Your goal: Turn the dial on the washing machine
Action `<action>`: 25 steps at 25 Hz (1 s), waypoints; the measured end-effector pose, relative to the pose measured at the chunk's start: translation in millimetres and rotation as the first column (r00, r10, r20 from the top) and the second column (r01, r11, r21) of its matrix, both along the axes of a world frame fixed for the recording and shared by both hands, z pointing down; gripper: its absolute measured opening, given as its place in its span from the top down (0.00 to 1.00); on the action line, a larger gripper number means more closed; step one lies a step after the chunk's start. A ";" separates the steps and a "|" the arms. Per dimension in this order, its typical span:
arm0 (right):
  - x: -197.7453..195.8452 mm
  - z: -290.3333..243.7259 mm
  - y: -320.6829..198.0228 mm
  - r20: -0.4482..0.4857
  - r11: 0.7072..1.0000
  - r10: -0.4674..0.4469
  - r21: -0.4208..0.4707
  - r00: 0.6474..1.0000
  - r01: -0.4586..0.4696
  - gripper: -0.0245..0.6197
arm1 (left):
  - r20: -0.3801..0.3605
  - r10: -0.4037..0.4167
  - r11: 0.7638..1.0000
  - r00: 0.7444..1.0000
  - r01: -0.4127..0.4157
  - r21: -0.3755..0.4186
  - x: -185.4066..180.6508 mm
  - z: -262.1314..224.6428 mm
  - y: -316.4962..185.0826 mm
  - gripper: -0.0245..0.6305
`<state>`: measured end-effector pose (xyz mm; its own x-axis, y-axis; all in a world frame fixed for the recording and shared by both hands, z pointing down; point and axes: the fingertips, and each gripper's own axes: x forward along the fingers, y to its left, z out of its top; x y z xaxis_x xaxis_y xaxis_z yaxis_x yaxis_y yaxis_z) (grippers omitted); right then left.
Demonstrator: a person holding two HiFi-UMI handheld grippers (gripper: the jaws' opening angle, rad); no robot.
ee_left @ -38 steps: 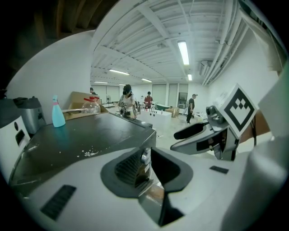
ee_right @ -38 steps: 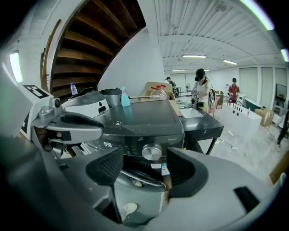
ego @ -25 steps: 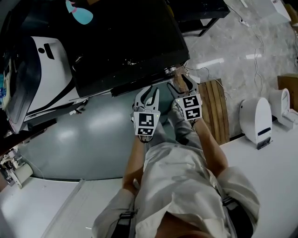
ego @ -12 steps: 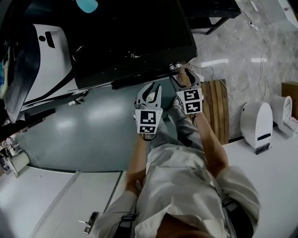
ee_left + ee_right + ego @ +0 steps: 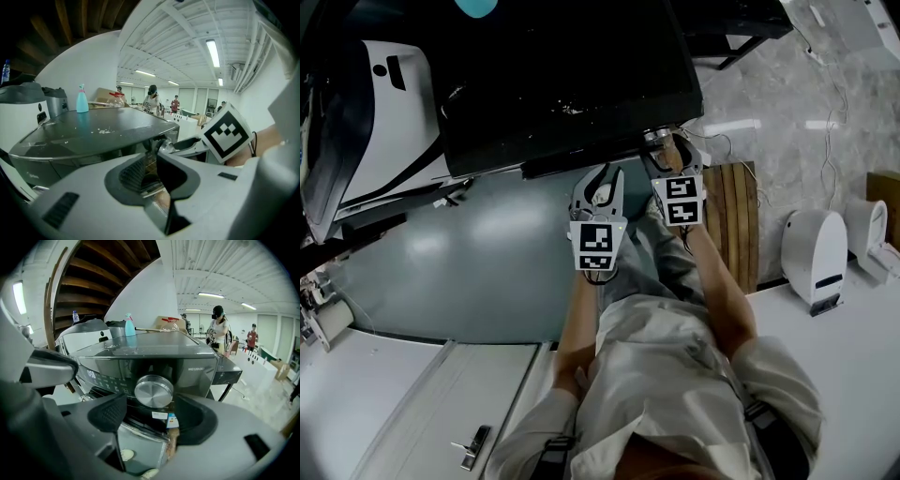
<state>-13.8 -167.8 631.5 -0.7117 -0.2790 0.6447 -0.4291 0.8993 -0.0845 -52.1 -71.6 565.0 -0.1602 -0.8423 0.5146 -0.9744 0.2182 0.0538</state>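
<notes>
right gripper (image 5: 153, 409) nearer | jaws opening, pads clear of dial (image 5: 153, 390) | dial dead ahead between them, face-on | left gripper (image 5: 149, 165) narrowly parted, empty

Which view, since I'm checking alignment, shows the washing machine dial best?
The right gripper view: the dial faces the camera, unobstructed. The head view shows only a small silver bit at the machine's edge; the left gripper view shows it edge-on.

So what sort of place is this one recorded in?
Probably a large open lab or demo hall, not a home: the washing machine shares the room with several standing people, one in a headset, and strip lights line a high white ceiling.
</notes>
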 end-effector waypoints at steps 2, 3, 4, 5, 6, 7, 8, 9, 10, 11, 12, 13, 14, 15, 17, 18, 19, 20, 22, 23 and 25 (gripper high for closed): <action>-1.4 2.5 -1.1 -0.001 1.000 0.011 -0.001 1.000 -0.011 0.48 | 0.001 -0.008 1.000 1.000 0.008 0.003 -2.2 0.5 0.5 0.84; -2.0 3.4 -1.5 0.000 1.000 0.018 -0.003 1.000 -0.018 0.49 | 0.001 -0.011 1.000 1.000 0.011 0.004 -3.0 0.9 0.9 0.84; -2.4 4.2 -1.9 0.001 1.000 0.025 -0.005 1.000 -0.025 0.50 | 0.000 -0.013 1.000 1.000 0.013 0.004 -3.6 1.4 1.5 0.84; -2.8 4.9 -2.4 0.002 0.999 0.032 -0.005 0.999 -0.032 0.51 | -0.001 -0.014 1.000 1.000 0.014 0.004 -3.9 2.1 2.2 0.84; -3.0 5.4 -3.2 0.003 0.999 0.040 -0.005 0.999 -0.040 0.52 | -0.002 -0.015 1.000 1.000 0.015 0.003 -4.1 2.9 3.0 0.84; -3.1 5.6 -4.0 0.005 0.999 0.047 -0.004 0.999 -0.047 0.53 | -0.003 -0.016 1.000 1.000 0.016 0.002 -4.2 3.6 3.7 0.84; -3.3 5.6 -4.9 0.007 0.999 0.053 -0.004 0.999 -0.053 0.53 | -0.004 -0.016 1.000 1.000 0.016 0.002 -4.3 4.2 4.3 0.84; -3.8 5.5 -5.7 0.009 0.998 0.058 -0.003 0.998 -0.058 0.52 | -0.004 -0.017 1.000 1.000 0.017 0.002 -4.4 4.6 4.7 0.84; -4.5 5.4 -6.4 0.009 0.998 0.063 -0.004 0.998 -0.063 0.52 | -0.004 -0.017 1.000 1.000 0.017 0.001 -4.7 4.8 5.1 0.84; -5.2 5.7 -7.3 0.008 0.998 0.068 -0.004 0.998 -0.068 0.52 | -0.003 -0.018 1.000 1.000 0.018 0.000 -5.1 4.8 5.5 0.84; -5.7 6.2 -8.0 0.004 0.997 0.073 -0.003 0.997 -0.073 0.53 | -0.002 -0.019 1.000 1.000 0.019 0.000 -5.4 4.8 6.0 0.84; -6.0 6.8 -8.6 -0.001 0.997 0.078 -0.002 0.997 -0.078 0.54 | -0.002 -0.019 1.000 1.000 0.019 -0.001 -5.5 4.8 6.6 0.84; -6.0 7.1 -8.8 -0.005 0.996 0.084 -0.002 0.996 -0.084 0.54 | -0.002 -0.019 1.000 1.000 0.019 -0.001 -5.5 4.7 7.3 0.84; -5.9 6.8 -8.9 -0.007 0.996 0.088 -0.002 0.996 -0.088 0.54 | -0.002 -0.019 1.000 1.000 0.019 -0.001 -5.5 4.6 8.1 0.84; -5.8 6.1 -8.7 -0.006 0.996 0.093 -0.005 0.996 -0.093 0.54 | -0.002 -0.020 1.000 1.000 0.020 -0.002 -6.0 4.3 9.4 0.84; -5.8 6.0 -8.7 -0.002 0.995 0.096 -0.011 0.995 -0.096 0.54 | -0.002 -0.021 1.000 1.000 0.021 -0.003 -6.3 4.3 9.9 0.84; -5.7 6.1 -8.8 0.004 0.995 0.098 -0.019 0.995 -0.098 0.54 | -0.002 -0.022 1.000 1.000 0.022 -0.004 -6.4 4.5 10.1 0.84; -5.6 6.3 -9.0 0.010 0.995 0.100 -0.028 0.995 -0.099 0.54 | -0.001 -0.023 1.000 1.000 0.023 -0.004 -6.3 4.6 10.2 0.84; -5.3 6.7 -9.3 0.024 0.994 0.101 -0.049 0.995 -0.100 0.55 | -0.001 -0.022 1.000 1.000 0.022 -0.003 -5.4 4.9 9.7 0.84; -5.1 6.8 -9.4 0.030 0.993 0.103 -0.061 0.994 -0.101 0.55 | -0.002 -0.021 1.000 1.000 0.021 -0.002 -4.7 5.0 9.4 0.84; -4.8 7.4 -9.9 0.043 0.991 0.109 -0.083 0.993 -0.105 0.55 | -0.003 -0.019 1.000 1.000 0.019 0.000 -3.7 4.9 8.9 0.84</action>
<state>-18.6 -177.8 638.8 -0.7107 -0.3042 0.6343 -0.5166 0.8377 -0.1771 -55.8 -62.6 569.9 -0.1747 -0.8391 0.5152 -0.9700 0.2365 0.0563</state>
